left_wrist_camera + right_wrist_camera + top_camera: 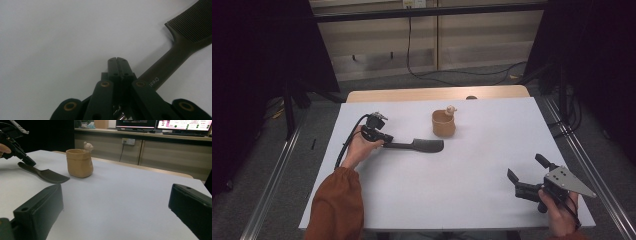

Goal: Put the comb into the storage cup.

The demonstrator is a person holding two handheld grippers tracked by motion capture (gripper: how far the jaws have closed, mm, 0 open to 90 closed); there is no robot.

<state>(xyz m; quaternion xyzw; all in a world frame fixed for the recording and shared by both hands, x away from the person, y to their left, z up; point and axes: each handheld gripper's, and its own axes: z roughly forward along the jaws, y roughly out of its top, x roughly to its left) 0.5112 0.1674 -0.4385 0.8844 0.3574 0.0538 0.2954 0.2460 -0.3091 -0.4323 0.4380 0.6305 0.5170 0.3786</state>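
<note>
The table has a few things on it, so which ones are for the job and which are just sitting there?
For the job:
- black comb, beside the shut left gripper

Just sitting there:
- tan pot with a little figure on its rim
- right gripper, open, off to the side

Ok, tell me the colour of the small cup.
Tan cup, clearest in the right gripper view.

A tan pot (80,163) stands on the white table (125,202); a dark spatula (45,173) lies just left of it.
</note>
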